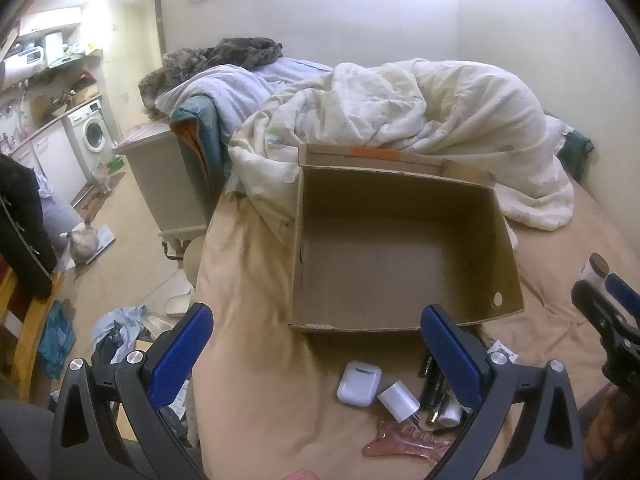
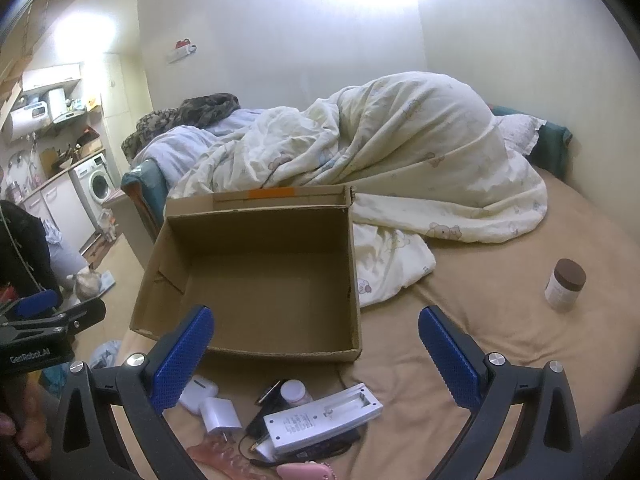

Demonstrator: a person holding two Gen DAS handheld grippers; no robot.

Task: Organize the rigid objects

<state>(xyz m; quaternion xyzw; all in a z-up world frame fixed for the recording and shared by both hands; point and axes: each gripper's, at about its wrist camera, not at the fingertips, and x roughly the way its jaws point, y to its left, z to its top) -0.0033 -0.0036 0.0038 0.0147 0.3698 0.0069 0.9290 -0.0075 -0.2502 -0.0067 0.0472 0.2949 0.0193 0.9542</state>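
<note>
your left claw (image 1: pixel 316 344) is spread wide with nothing in it, hovering over the bed (image 1: pixel 248 360) just in front of the cardboard box (image 1: pixel 400 256), which sits open and bare inside. your right claw (image 2: pixel 316 344) is gaping the same way, also holding nothing. the small stuff is piled on the sheet right below you: a white earbud case (image 1: pixel 359 383) beside a white charger plug (image 1: pixel 399 401), a black pen-like thing (image 1: pixel 431 380), a pink comb (image 2: pixel 224 458), and a white battery charger (image 2: pixel 322 416) lying face up. a brown-lidded jar (image 2: pixel 565 285) stands well apart on the right, near the crumpled duvet (image 2: pixel 400 160).
</note>
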